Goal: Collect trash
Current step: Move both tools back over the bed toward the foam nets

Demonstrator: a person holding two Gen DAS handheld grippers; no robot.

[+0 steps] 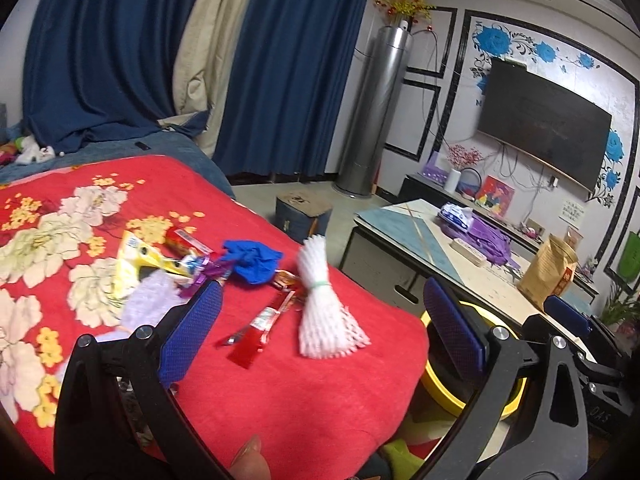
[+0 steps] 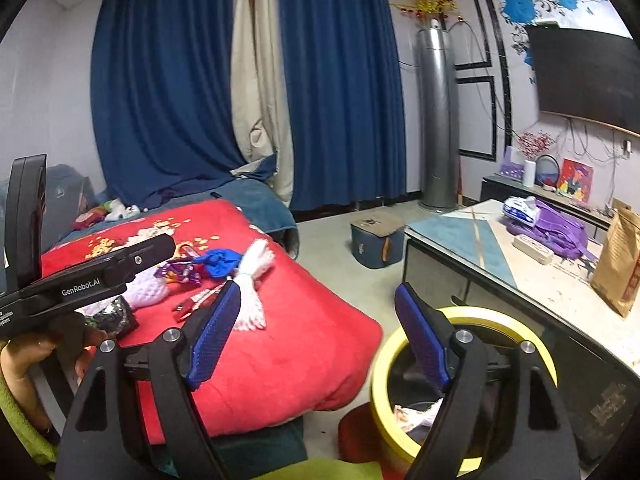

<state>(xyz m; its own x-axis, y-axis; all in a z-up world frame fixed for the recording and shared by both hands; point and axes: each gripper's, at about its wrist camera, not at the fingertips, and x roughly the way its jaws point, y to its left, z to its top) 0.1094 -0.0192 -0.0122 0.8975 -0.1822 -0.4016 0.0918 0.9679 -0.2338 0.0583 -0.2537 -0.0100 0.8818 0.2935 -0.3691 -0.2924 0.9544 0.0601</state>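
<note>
1. Red floral blanket on the bed holds most of the trash, so I judge the collecting to be far from finished.
2. Left on the blanket, clustered near its middle: a white foam fruit net tied with a green band, a crumpled blue cloth-like wad, a red wrapper, a yellow packet, a purple foil wrapper and a pale lilac foam piece.
3. Yellow-rimmed bin stands on the floor between the bed and the low counter; the right wrist view shows some crumpled paper scraps already inside, so at least a little has been collected.
4. Right gripper hangs by the bed's corner and the bin, its jaws wide apart with nothing between them.
5. Left gripper points over the blanket towards the pile, jaws also wide and empty; the foam net lies nearest ahead of it.
6. What remains, as I read it: each piece on the blanket has yet to be picked up and dropped in the bin. Whether the items on the counter count as trash I cannot tell.
</note>
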